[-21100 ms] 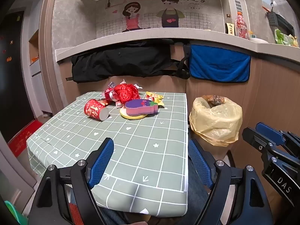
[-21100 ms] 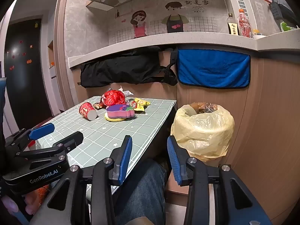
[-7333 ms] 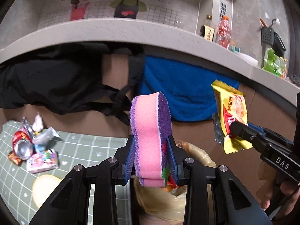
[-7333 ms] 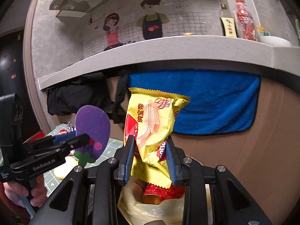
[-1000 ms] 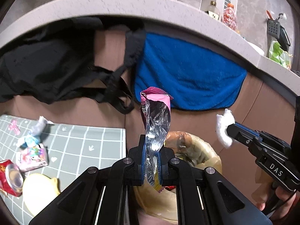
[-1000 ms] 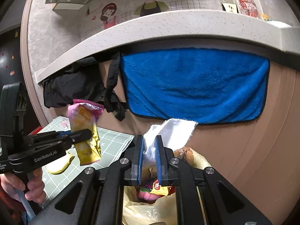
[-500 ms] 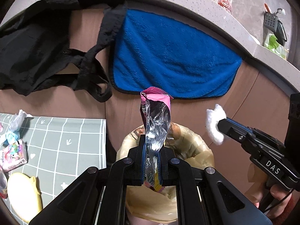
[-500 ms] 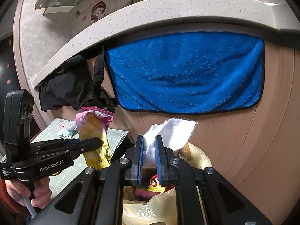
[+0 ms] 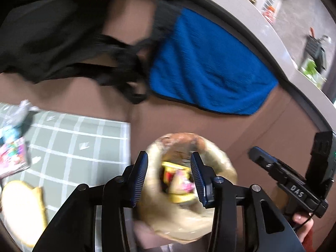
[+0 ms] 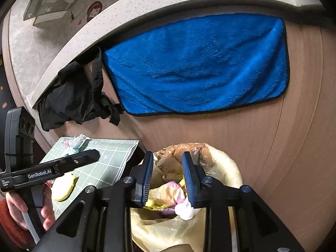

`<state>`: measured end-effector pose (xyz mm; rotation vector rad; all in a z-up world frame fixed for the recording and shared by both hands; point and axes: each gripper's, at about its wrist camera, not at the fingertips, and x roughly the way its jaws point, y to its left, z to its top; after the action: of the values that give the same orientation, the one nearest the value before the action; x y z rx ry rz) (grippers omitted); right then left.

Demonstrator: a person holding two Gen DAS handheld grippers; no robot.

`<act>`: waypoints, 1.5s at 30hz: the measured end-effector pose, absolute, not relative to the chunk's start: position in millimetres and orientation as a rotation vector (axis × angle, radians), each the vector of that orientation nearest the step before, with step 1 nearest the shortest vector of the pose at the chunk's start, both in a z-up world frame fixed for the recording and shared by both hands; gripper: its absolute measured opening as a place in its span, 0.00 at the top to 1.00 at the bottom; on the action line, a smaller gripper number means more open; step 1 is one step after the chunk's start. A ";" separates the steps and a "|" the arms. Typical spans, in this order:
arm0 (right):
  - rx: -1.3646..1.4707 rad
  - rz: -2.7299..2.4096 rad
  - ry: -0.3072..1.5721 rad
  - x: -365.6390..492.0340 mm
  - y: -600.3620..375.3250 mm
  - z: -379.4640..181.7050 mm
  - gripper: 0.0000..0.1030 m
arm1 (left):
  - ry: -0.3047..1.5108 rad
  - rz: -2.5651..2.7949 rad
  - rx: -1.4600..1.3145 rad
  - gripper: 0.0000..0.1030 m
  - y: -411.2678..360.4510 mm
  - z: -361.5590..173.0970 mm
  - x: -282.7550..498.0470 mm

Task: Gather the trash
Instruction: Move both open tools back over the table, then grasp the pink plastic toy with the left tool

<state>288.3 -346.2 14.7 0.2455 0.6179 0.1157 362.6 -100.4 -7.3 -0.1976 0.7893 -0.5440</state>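
Over the trash bag (image 10: 226, 174), the left gripper (image 9: 170, 175) and right gripper (image 10: 167, 173) have both just opened their jaws, with nothing between them. The pink snack wrapper (image 10: 170, 190) and white tissue (image 10: 184, 209) lie inside the bag (the tissue near its front edge, so it might spill if the lining is knocked). More litter (image 9: 14, 159) and a yellow plate (image 9: 23, 208) remain on the green checked table (image 9: 84, 142), just beside the bag. Nothing blocks the way back.
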 end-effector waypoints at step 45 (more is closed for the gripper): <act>-0.052 0.525 0.609 355.3 -33.4 8.9 0.74 | 0.903 0.061 -0.510 0.55 265.1 -46.0 485.2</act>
<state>355.3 -33.4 8.9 -0.0516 0.6094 0.5247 485.2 265.1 -46.0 -0.5095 0.9035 0.0610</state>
